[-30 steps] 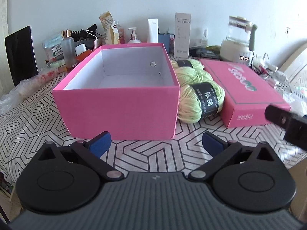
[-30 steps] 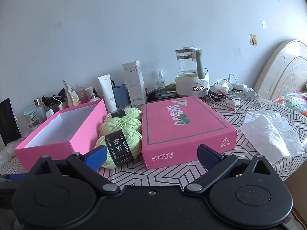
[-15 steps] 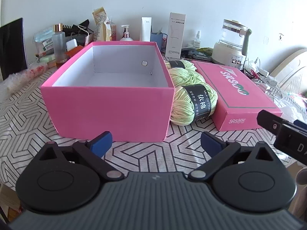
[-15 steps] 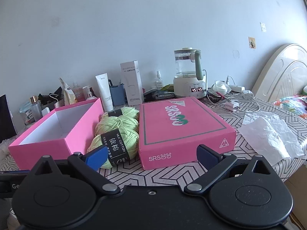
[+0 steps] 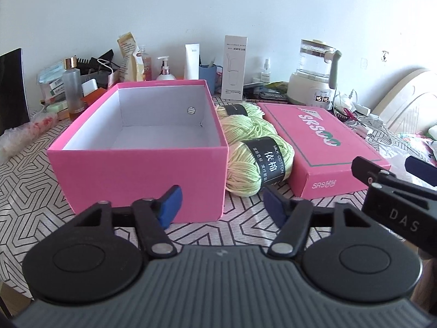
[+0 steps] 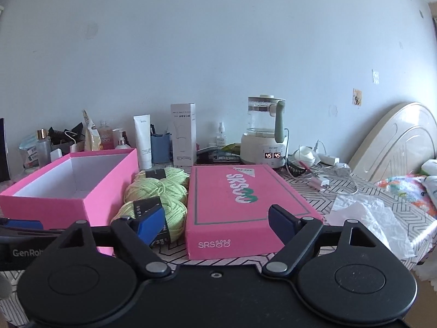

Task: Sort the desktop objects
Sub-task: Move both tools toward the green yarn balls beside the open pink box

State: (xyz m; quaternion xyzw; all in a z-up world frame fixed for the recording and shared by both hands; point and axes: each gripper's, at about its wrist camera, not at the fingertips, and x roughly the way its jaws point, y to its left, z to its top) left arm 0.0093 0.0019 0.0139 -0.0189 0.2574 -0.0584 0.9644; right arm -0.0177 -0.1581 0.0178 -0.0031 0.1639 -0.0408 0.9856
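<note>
1. We see our left gripper (image 5: 220, 202) low in front of the open pink box (image 5: 142, 169), its blue-padded fingers spread apart with nothing between them.
2. Our right gripper (image 6: 215, 220) hangs near the table edge in front of the pink lid (image 6: 240, 205), its fingers likewise spread wide and holding nothing.
3. In the left wrist view the right gripper also shows at the right edge, beside the lid's front corner.
4. The pink box stands upright on the patterned tablecloth (image 5: 27, 180); what we can see of its white inside holds nothing.
5. The pale green yarn skeins (image 5: 254, 147) lie on the cloth between the box and the lid, touching the box's right wall and sitting just beside the lid's left edge.
6. The nearest skein wears a black paper band with white lettering; another skein lies behind it.
7. The lid rests flat, printed side up, with "SRS" lettering on its front face.
8. Along the wall behind stand a white tube (image 6: 143, 145), a tall white carton (image 6: 183, 134), a blue cup (image 6: 160, 145) and a glass kettle (image 6: 263, 131) whose base display reads 45 45.
9. Crumpled clear plastic (image 6: 374, 218) lies on the cloth to the right of the lid, well apart from the yarn.
10. Bottles and small packages crowd the far left corner behind the box.
</note>
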